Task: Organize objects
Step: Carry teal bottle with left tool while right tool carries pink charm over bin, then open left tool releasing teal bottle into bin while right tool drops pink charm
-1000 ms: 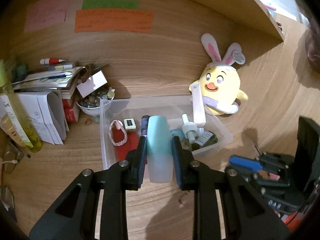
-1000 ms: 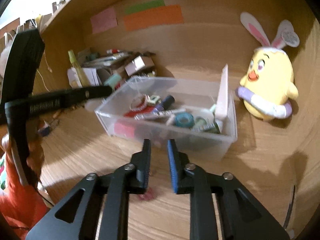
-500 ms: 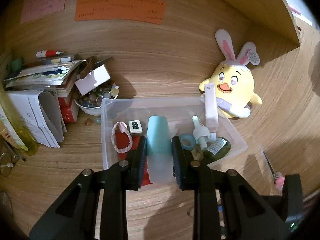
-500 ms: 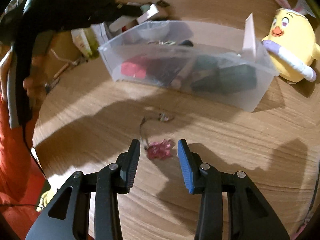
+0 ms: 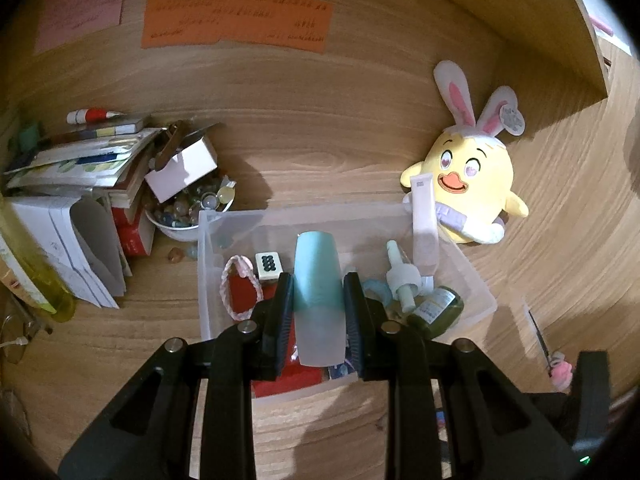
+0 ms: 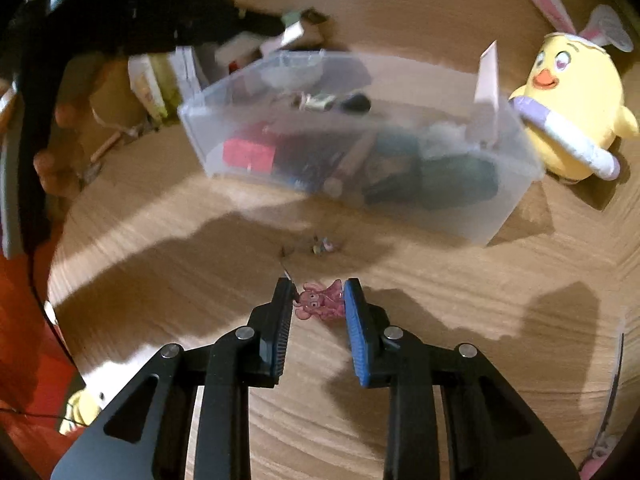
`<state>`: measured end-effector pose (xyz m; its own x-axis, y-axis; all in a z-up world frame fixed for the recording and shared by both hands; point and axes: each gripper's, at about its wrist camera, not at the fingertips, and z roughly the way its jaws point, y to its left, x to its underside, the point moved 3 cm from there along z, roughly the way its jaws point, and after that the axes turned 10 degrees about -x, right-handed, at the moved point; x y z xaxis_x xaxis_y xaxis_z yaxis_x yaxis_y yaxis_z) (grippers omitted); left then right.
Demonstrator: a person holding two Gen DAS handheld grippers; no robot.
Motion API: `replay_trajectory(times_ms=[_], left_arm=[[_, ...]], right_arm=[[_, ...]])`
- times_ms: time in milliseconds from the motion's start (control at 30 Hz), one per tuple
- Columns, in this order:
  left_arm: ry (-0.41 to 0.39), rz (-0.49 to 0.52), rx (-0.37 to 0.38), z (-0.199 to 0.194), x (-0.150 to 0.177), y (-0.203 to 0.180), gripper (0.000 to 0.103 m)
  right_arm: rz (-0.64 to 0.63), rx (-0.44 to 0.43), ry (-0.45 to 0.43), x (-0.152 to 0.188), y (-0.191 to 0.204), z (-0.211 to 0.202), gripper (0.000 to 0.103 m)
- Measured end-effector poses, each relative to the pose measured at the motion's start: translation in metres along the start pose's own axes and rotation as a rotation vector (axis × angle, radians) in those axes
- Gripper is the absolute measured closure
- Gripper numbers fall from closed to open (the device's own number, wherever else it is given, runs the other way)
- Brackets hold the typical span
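Left gripper [image 5: 319,307] clamping a teal bottle [image 5: 319,295] over the clear bin [image 5: 472,280], right gripper [image 6: 319,307] just closing onto a pink charm [image 6: 320,301] lying on the wooden desk [image 6: 440,300].

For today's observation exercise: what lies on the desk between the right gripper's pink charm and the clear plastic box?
In the right wrist view, only the charm's thin cord and small clasp lie on the bare wood between the pink charm and the clear plastic box.

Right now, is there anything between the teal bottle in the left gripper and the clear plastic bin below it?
Nothing visible blocks it. The left gripper holds the teal bottle over the open clear bin; only loose items lie on its floor.
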<state>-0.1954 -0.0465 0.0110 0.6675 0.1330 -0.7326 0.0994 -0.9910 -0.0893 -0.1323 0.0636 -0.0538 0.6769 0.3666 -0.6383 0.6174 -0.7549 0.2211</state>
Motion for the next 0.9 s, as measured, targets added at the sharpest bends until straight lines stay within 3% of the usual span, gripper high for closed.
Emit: replay_trajectory(times_ms=[467, 900], left_arm=[[0.091, -0.001, 0.023, 0.041, -0.001, -0.002, 0.078], [0.154, 0.013, 0.072, 0.061, 0.010, -0.005, 0.078]], right_arm=[[-0.025, 0.029, -0.258, -0.079, -0.007, -0.063, 0.079], [0.001, 0.070, -0.318, -0.129, -0.024, -0.062, 0.079]])
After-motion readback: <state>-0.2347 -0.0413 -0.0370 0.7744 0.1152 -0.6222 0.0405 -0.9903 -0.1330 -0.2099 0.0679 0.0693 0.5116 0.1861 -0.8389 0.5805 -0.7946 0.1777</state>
